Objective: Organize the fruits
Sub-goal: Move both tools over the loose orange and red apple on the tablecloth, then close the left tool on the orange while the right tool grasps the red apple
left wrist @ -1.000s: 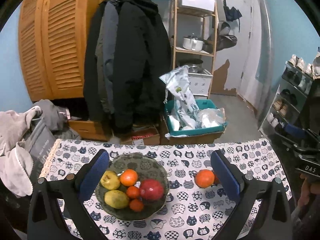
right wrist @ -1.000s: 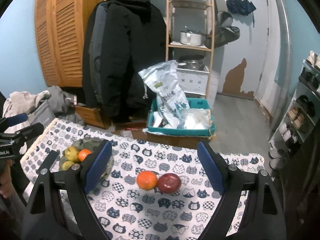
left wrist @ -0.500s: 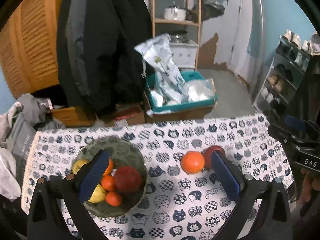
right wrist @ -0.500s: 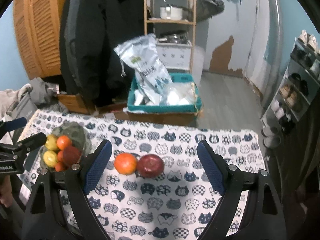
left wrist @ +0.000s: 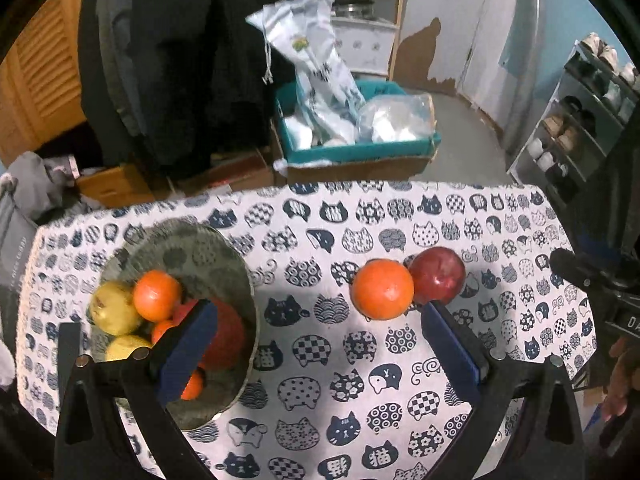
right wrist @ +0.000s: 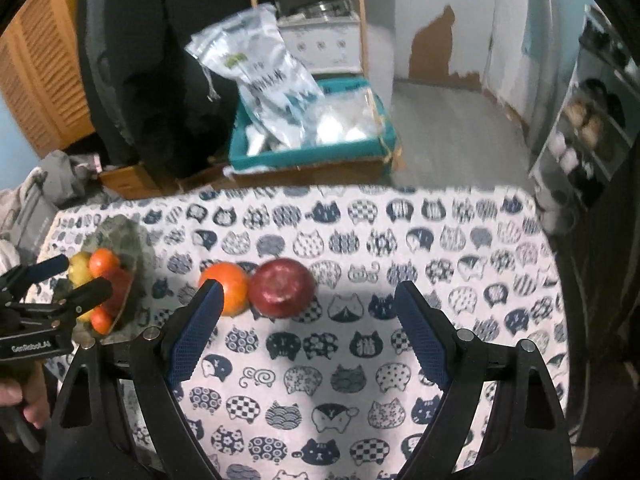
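A desk covered by a white cloth printed with dark blue cat faces [left wrist: 320,360] carries all the fruit. Near its left edge sits a mottled grey-green round bowl [left wrist: 188,248] holding two yellow-green pears [left wrist: 112,308], several small orange fruits [left wrist: 156,294] and a large red fruit [left wrist: 228,336]. Toward the middle of the desk, well apart from the bowl, a round orange [left wrist: 382,289] lies touching a dark red apple [left wrist: 437,275] on its right.

The left gripper [left wrist: 316,348] hangs above the near half of the desk, released, its blue-padded jaws spread wide and holding nothing; one pad overlaps the bowl in view, the other sits just in front of the apple. The right gripper [right wrist: 308,332] is likewise released and holds nothing, jaws wide, with the orange [right wrist: 226,290] at its left pad and the apple [right wrist: 282,287] between the pads, farther out.

Bare cloth stretches to the right of the apple as far as the desk's right edge, and between the bowl and the orange. Beyond the far edge, on the floor, stands a teal box stuffed with plastic bags [left wrist: 352,128].
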The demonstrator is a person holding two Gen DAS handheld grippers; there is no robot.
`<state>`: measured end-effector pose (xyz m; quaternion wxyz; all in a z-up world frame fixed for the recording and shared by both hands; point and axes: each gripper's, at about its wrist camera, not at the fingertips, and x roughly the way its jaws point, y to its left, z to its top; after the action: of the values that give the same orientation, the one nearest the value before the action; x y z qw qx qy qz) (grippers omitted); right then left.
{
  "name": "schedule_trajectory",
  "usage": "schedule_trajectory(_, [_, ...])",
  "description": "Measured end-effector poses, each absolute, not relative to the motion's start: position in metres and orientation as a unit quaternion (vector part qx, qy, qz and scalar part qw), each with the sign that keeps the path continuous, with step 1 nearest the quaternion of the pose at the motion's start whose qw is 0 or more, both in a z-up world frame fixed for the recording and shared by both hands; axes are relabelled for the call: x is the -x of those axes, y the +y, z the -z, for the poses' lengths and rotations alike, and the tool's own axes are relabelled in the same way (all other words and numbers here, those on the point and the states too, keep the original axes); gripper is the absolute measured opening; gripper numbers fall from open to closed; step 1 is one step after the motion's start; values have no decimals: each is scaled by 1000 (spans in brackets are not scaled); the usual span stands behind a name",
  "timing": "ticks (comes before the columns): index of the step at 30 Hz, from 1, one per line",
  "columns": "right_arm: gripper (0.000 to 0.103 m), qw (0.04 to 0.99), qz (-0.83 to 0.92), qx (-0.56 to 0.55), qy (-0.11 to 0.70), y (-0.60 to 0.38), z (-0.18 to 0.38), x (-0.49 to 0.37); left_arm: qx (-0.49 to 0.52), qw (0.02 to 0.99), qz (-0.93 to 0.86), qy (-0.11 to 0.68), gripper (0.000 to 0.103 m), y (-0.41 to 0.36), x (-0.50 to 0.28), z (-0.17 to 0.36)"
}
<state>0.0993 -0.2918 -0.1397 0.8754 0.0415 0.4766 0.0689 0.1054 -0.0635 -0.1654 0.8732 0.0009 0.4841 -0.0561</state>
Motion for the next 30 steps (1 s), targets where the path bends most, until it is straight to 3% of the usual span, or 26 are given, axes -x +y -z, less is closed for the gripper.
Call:
schedule_trajectory(20, [86,817,-30,-35,575,-295,237,-130,-46,829,60,553,102,-104,-147,257])
schedule_trajectory(30, [86,813,-16,-53,580,-305,245,-133,-34,820,89,564,102,-120,-164,277])
